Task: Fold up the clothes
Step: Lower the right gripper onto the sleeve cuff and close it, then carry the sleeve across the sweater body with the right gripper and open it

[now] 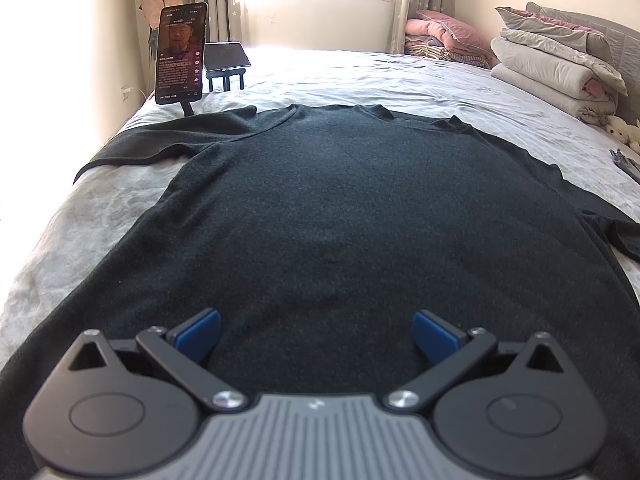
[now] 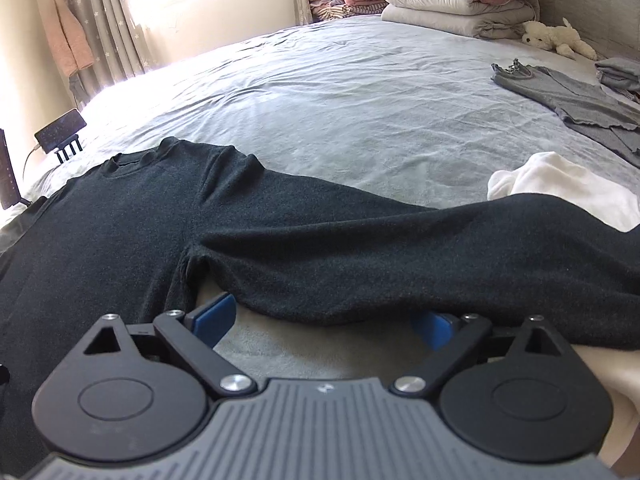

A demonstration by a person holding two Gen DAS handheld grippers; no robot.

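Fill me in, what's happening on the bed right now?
A person is folding clothes with two hand-held grippers. A dark sweater lies spread flat on the bed. The left hand-held gripper hovers open over the sweater's lower part. The right hand-held gripper is open at the near edge of the right sleeve, gripping nothing. No fold is made yet.
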